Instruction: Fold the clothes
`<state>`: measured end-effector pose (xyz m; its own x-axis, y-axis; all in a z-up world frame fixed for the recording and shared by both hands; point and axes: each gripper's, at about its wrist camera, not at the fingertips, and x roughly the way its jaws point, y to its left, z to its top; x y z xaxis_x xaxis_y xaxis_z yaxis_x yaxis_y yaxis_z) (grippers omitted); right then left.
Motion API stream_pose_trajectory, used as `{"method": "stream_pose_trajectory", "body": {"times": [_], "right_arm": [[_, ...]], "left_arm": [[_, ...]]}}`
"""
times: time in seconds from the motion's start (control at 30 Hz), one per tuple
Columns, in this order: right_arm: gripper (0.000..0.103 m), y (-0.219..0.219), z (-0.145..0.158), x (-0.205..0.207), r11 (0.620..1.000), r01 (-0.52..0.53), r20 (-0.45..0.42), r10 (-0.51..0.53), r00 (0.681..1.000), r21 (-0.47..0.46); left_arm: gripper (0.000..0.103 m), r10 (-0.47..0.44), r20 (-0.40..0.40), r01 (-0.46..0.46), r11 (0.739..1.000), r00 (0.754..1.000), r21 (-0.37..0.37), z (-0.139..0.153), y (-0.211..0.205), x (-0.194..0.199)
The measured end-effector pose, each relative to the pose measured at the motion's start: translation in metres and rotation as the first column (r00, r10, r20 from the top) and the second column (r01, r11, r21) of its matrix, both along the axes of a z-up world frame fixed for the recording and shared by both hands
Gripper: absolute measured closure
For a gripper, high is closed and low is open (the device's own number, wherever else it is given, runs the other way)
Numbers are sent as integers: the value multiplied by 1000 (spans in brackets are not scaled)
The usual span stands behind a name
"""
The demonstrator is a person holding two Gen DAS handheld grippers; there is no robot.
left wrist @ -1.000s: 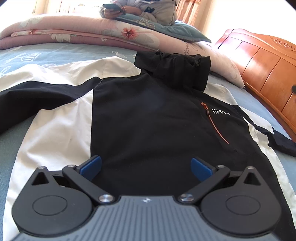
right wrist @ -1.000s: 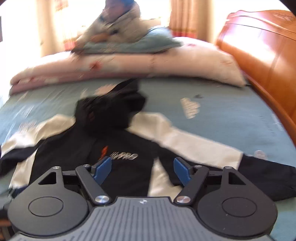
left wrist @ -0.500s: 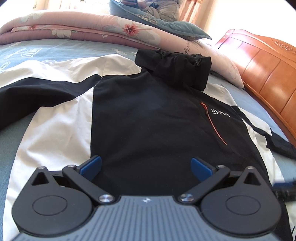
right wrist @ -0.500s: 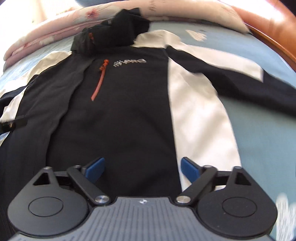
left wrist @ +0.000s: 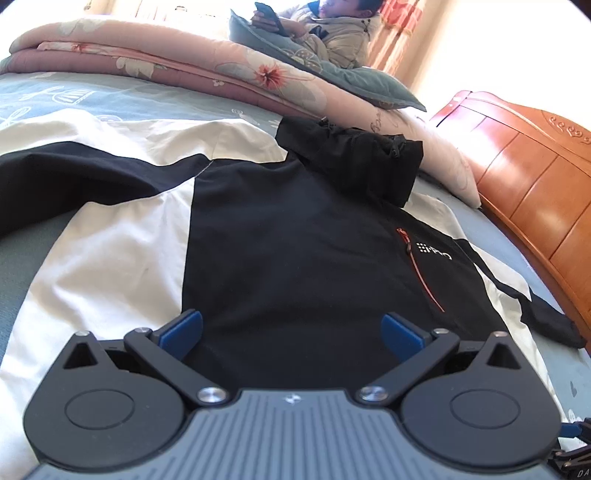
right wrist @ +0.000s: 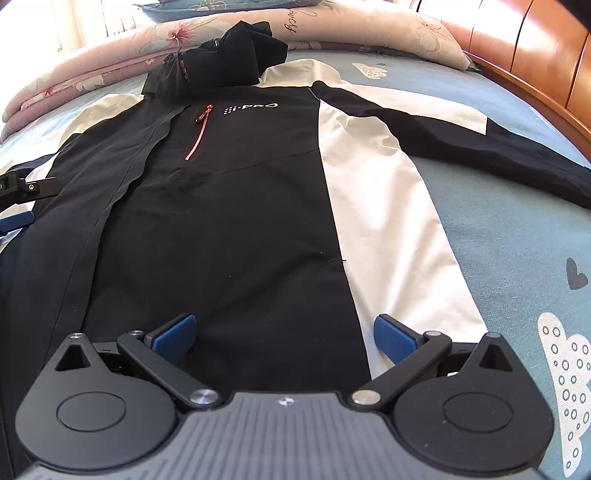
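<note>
Black and white shell fabric fills both wrist views: the jacket (right wrist: 229,206) lies front-up and spread flat on the bed (right wrist: 517,236), hood (right wrist: 221,55) bunched at twelve o'clock against the rolled floral quilt (right wrist: 92,74), hem nearest the cameras. The right gripper (right wrist: 282,334) hangs low over the hem with its fingers (right wrist: 393,336) spread as wide as they go; its jaws have just been opening, and cloth lies below the gap but nothing is pinched. The left gripper (left wrist: 291,332) sits over the opposite half of the hem, fingers (left wrist: 183,330) equally spread and empty.

The step in hand looks like taking hold of the hem or a side edge to start a fold. Doing it well would mean lowering each pad to a real edge, not the panel middle, since this smooth, slightly stiff weave offers no slack to pinch where it lies taut. Both layers should be caught together so that the back does not slide away from the front.

Each sleeve runs out sideways: one (right wrist: 498,144) toward three o'clock in the right view, the other (left wrist: 74,173) toward nine in the left view. These will likely need folding inward first. The orange chest zip (right wrist: 197,131) and printed logo (right wrist: 251,108) are flat; the hood is the bulky part. A carved wooden bed frame (left wrist: 535,192) borders the mattress, and a person (left wrist: 332,33) reclines on a pillow (left wrist: 332,81) at twelve o'clock.
</note>
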<state>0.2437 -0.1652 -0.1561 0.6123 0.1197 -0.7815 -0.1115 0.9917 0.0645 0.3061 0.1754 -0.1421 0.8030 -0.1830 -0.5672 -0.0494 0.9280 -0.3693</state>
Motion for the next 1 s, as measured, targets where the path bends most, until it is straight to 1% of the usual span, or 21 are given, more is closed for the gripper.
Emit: {"method": "stream_pose_trajectory", "body": {"times": [0.07,0.1,0.17,0.2,0.23,0.3,0.37,0.43,0.47,0.5,0.53,0.57,0.63,0.67,0.7,0.73,0.77,0.83,0.9,0.93,1.0], "right_arm": [[0,0,-1,-1,1000,0,6,0,1000,1],[0,0,-1,-1,1000,0,8,0,1000,2],[0,-1,-1,-2,1000,-4,11,4,1000,5],[0,-1,-1,-2,1000,-6,11,6,1000,6],[0,-1,0,-1,1000,-7,8,7,1000,6],[0,-1,0,0,1000,-7,3,7,1000,6],[0,-1,0,0,1000,-7,5,7,1000,6],[0,0,0,-1,1000,-6,9,6,1000,6],[0,0,0,-1,1000,-5,11,5,1000,7],[0,0,-1,-1,1000,-4,12,4,1000,7],[0,0,0,-1,1000,-2,12,2,1000,8],[0,0,0,-1,1000,0,12,0,1000,8],[0,0,0,-1,1000,2,13,-2,1000,8],[0,0,0,-2,1000,3,15,-4,1000,8],[0,0,-1,-2,1000,5,16,-5,1000,8],[0,0,-1,-2,1000,6,17,-6,1000,7],[0,1,-1,-2,1000,8,18,-8,1000,6],[0,1,-1,-1,1000,10,18,-10,1000,3],[0,2,0,0,1000,14,14,-14,1000,2],[0,2,0,1,1000,14,11,-14,1000,1],[0,2,1,2,1000,13,4,-13,1000,1]], "left_arm": [[1,7,-8,-7,1000,1000,-13,3,2,-1],[5,16,-18,-16,1000,1000,-15,6,2,-2],[17,43,-45,-43,999,998,4,14,4,-5],[32,53,-49,-52,999,997,14,20,8,-8],[44,60,-46,-59,998,997,22,26,15,-12],[50,90,-33,-89,995,995,38,42,39,-22],[51,160,-18,-159,986,987,43,60,76,-35],[51,251,-9,-251,968,968,25,75,123,-53],[51,304,-9,-304,953,953,5,81,148,-64],[52,356,-10,-356,934,935,-15,86,173,-76],[53,413,-19,-414,910,910,-38,88,197,-90],[54,472,-33,-473,879,881,-64,87,221,-105],[55,581,-69,-585,803,811,-113,79,264,-139],[55,628,-94,-634,761,773,-135,73,283,-155],[56,661,-119,-672,722,741,-165,64,299,-171],[56,688,-145,-703,684,711,-198,55,313,-186],[56,705,-166,-721,649,690,-241,46,323,-197],[56,725,-202,-741,580,659,-337,26,338,-215],[56,729,-232,-739,515,644,-435,4,347,-219],[56,732,-238,-734,487,639,-472,-5,350,-217],[54,748,-212,-724,464,629,-510,-12,353,-209]]}}
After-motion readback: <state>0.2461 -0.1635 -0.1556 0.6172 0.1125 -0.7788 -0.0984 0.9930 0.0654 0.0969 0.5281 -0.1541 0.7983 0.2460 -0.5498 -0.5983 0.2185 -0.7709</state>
